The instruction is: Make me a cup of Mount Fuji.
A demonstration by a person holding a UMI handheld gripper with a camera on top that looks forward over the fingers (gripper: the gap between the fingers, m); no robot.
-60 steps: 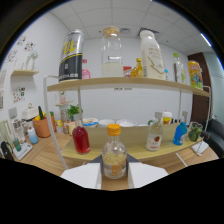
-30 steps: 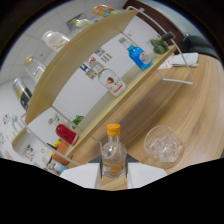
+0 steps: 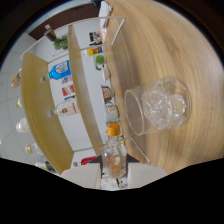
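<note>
The gripper (image 3: 114,172) was closed on a small clear bottle (image 3: 113,156) with an orange cap, both pale fingers pressing its sides. The view was tipped sideways. Just ahead and to the right of the bottle, a clear glass (image 3: 158,106) filled with ice stood on the wooden counter (image 3: 170,45). Beyond, to the left, wooden shelves (image 3: 80,85) held assorted bottles and cartons.

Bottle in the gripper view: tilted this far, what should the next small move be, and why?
Probably ease the bottle a little closer to the glass before tipping further: its orange cap is still on and sits short of the rim, with ice already inside. The hand-held gripper holds it.
</note>
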